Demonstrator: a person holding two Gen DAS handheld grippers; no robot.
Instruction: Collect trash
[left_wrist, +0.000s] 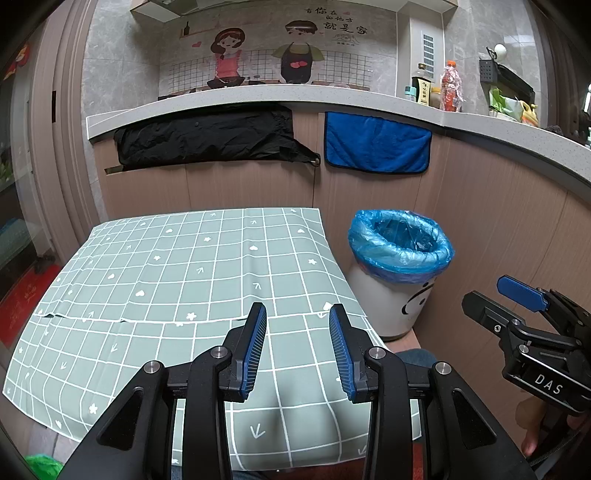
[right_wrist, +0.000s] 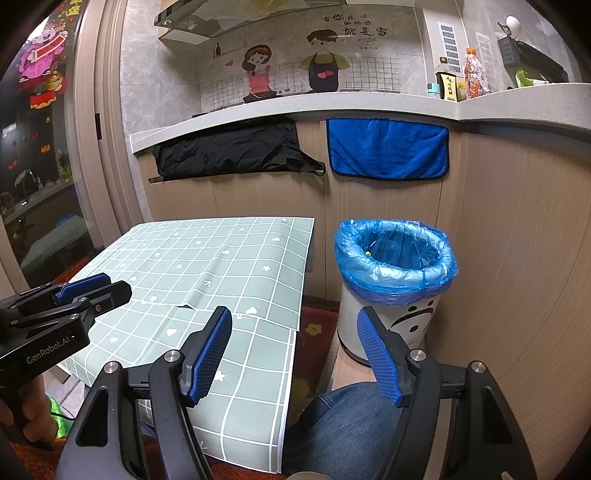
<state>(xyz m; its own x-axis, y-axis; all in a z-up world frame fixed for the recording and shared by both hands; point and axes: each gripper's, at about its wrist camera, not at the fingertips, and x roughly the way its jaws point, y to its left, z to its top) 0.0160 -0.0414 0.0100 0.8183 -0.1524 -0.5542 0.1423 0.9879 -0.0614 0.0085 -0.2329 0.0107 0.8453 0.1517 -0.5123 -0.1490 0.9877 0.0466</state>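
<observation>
A white bin (left_wrist: 391, 295) with a panda face and a blue liner bag stands on the floor right of the table; it also shows in the right wrist view (right_wrist: 391, 295). A small yellow scrap lies inside the bin (right_wrist: 367, 253). My left gripper (left_wrist: 297, 314) is open and empty above the near part of the green checked tablecloth (left_wrist: 177, 266). My right gripper (right_wrist: 293, 317) is open and empty, held between the table's right edge and the bin. No loose trash shows on the tablecloth (right_wrist: 221, 266).
A kitchen counter (left_wrist: 258, 96) runs behind, with a black cloth (left_wrist: 207, 136) and a blue towel (left_wrist: 376, 146) hanging from it. Bottles (left_wrist: 450, 88) stand on the counter at right. A jeans-clad knee (right_wrist: 343, 417) is below the right gripper. Wood cabinet panels lie right of the bin.
</observation>
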